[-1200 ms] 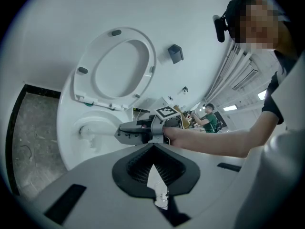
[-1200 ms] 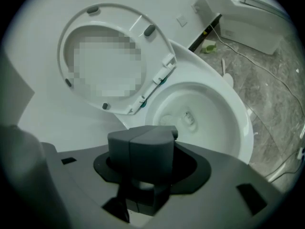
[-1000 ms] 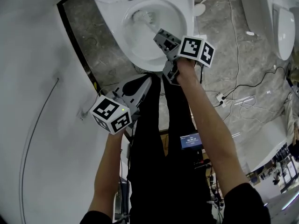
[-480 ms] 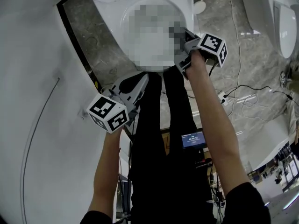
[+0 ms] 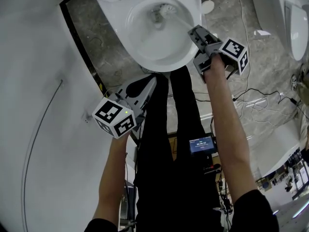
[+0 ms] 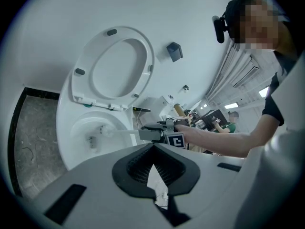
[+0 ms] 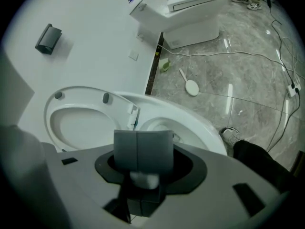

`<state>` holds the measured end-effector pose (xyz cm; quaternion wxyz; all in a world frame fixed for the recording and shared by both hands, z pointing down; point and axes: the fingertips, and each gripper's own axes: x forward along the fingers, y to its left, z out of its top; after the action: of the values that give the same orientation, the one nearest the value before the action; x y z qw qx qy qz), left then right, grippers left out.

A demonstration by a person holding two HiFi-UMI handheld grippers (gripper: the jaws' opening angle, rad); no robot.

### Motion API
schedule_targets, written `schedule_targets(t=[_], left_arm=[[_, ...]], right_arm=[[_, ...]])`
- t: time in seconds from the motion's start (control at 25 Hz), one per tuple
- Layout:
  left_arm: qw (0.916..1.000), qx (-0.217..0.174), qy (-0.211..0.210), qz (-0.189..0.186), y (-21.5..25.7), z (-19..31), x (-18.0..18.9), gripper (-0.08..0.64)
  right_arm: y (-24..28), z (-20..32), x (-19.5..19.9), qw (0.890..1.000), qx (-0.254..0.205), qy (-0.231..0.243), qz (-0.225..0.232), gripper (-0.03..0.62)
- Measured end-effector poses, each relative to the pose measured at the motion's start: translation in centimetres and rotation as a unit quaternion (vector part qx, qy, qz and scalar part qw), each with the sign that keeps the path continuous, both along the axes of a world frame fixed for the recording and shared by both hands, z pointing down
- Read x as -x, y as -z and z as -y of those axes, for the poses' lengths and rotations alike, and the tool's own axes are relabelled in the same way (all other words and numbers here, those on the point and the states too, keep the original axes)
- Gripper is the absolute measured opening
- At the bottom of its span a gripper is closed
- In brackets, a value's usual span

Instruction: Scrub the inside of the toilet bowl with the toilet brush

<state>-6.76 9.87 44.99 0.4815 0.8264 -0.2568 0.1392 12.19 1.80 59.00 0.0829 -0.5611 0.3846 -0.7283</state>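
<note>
The right gripper (image 5: 197, 34), clenched on the toilet brush (image 5: 163, 11) handle, has moved out past the toilet bowl (image 5: 126, 37) rim. The bristles now sit at the bowl's back. The left gripper (image 5: 147, 88) stays closed and empty in front of the bowl.

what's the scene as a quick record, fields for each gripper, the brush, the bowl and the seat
toilet bowl: white, open, on a grey stone floor
seat: raised
toilet brush: head down inside the bowl, toward its back
right gripper: shut on the toilet brush handle, over the bowl's rim
left gripper: shut, nothing in it, held short of the bowl
</note>
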Motion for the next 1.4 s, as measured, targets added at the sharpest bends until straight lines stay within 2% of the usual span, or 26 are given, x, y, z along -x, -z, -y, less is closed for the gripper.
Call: schedule_targets(t=[0.24, 0.36, 0.84, 1.16, 1.4], left_arm=[[1.0, -0.002, 0.002, 0.0, 0.2, 0.7, -0.1, 0.009], [1.0, -0.001, 0.004, 0.001, 0.0, 0.8, 0.1, 0.009], [1.0, 0.006, 0.006, 0.004, -0.6, 0.2, 0.3, 0.009], [0.9996, 0.006, 0.027, 0.01, -0.7, 0.0, 1.4, 0.009], [0.9994, 0.01, 0.032, 0.007, -0.8, -0.5, 0.9, 0.009]], right_arm=[[1.0, -1.8, -1.6, 1.0, -0.003, -0.017, -0.017, 0.187], [0.6, -2.0, -1.9, 1.0, 0.0, -0.01, -0.026, 0.183], [-3.5, 0.7, -0.3, 0.996, 0.037, 0.051, -0.055, 0.169], [-5.6, 0.1, -0.6, 0.986, 0.054, 0.117, -0.102, 0.163], [-6.1, -1.4, -1.4, 0.981, 0.062, 0.148, -0.112, 0.163]])
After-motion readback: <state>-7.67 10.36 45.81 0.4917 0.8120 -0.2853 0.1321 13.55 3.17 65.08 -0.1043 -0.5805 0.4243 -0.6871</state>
